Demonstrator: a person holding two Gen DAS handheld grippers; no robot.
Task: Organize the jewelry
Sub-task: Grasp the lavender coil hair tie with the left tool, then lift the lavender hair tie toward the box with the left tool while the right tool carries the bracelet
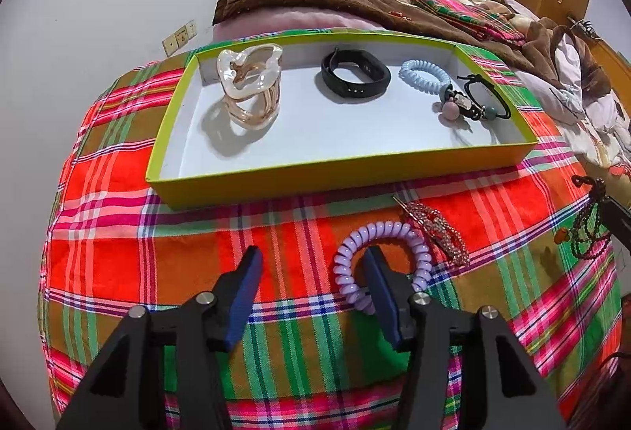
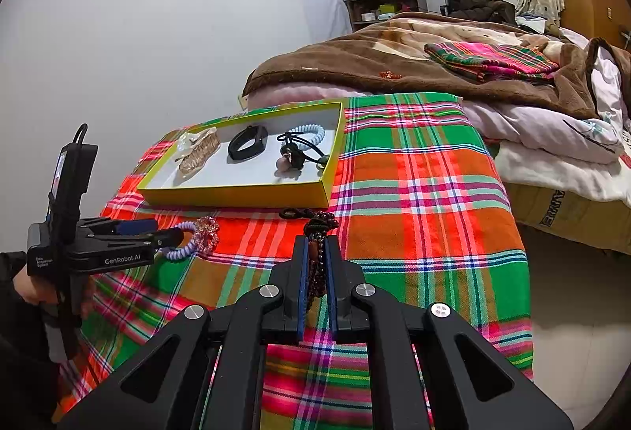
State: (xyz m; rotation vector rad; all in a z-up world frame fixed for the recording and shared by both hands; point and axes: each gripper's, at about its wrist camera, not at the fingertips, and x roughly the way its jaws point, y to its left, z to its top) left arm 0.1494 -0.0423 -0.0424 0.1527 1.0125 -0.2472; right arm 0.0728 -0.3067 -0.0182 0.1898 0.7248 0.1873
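purple coil tie [image 1: 378, 264]: glossy lilac spiral, lying on the plaid cloth [image 1: 118, 256] just in front of the yellow box [image 1: 347, 170]
left gripper [image 1: 313, 260]: fingers spread, one finger poking inside the coil's ring
right gripper [image 2: 317, 268]: fingers pinching the dark bead string [image 2: 317, 233]
hidden: coil's near side is behind that finger; beads are partly buried between the pads

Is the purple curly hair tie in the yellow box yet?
Not yet. The purple hair tie lies on the plaid cloth before the box, around one finger of the open left tongs.
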